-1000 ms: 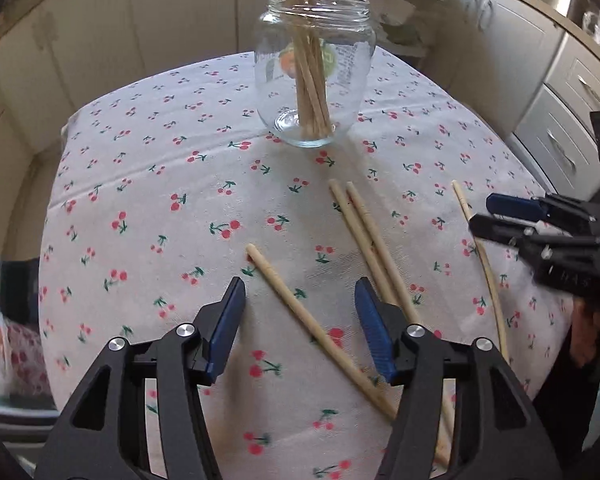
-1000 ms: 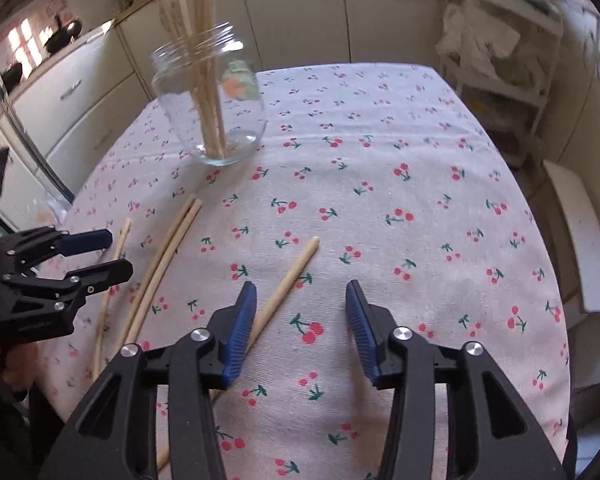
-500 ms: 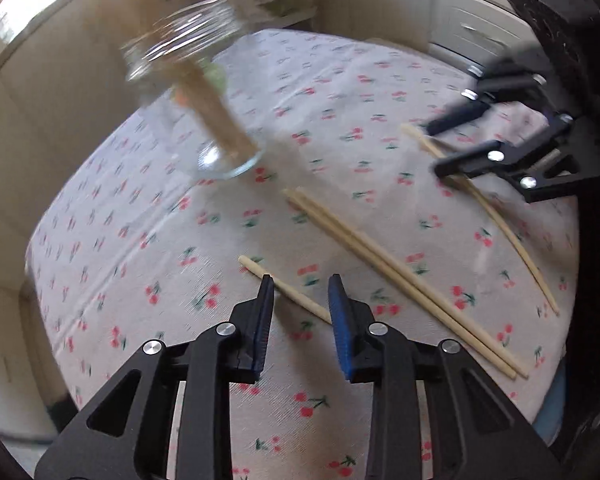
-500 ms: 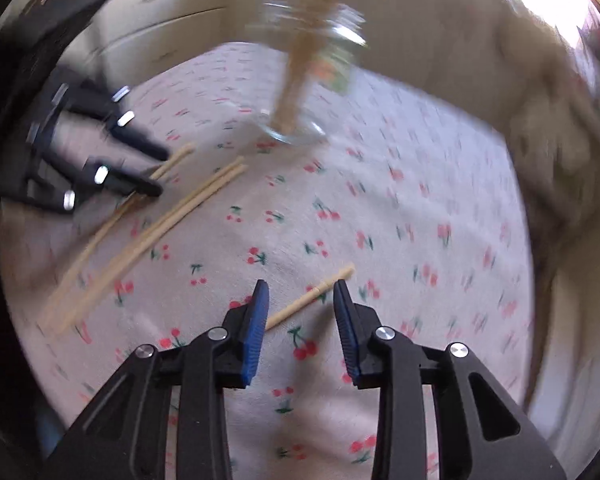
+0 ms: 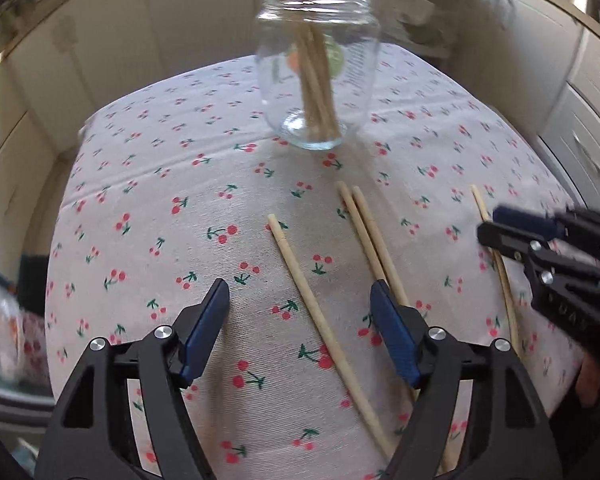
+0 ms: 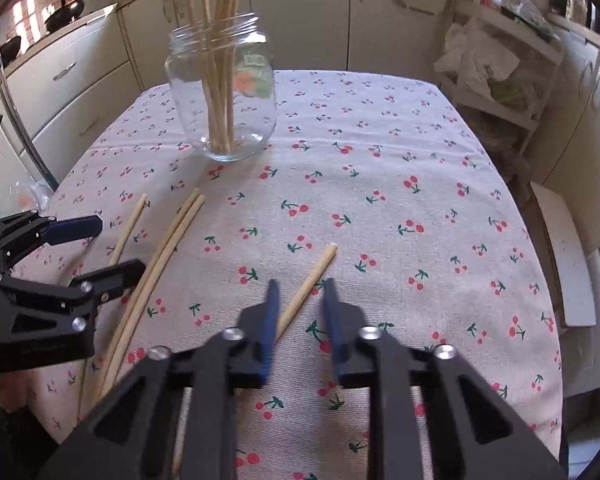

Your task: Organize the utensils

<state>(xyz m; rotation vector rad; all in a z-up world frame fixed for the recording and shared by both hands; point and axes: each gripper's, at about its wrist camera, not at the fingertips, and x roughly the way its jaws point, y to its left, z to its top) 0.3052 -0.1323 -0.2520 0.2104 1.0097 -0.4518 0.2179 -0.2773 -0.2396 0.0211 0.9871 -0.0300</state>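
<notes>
A glass jar (image 5: pixel 318 76) holding several wooden chopsticks stands upright at the far side of the cherry-print tablecloth (image 5: pixel 148 208); it also shows in the right wrist view (image 6: pixel 224 92). Loose chopsticks lie flat on the cloth: a single one (image 5: pixel 320 320) between my left gripper's fingers, a pair (image 5: pixel 370 236) and one more (image 5: pixel 496 264) to the right. My left gripper (image 5: pixel 298 296) is open wide above the single chopstick. My right gripper (image 6: pixel 300 296) is open narrowly, with the single chopstick (image 6: pixel 312 280) lying on the cloth between its tips. It also shows in the left wrist view (image 5: pixel 488 226).
Cream kitchen cabinets with drawers (image 6: pixel 60 92) surround the table. A white shelf with bags (image 6: pixel 496 76) stands at the right. A white board (image 6: pixel 568 256) leans beyond the table's right edge. A plastic bag (image 5: pixel 4 332) sits off the left edge.
Both grippers swung back to face the jar squarely after a fast sweep. My left gripper opened wide from a narrow gap; my right gripper stayed narrowly open over the single chopstick.
</notes>
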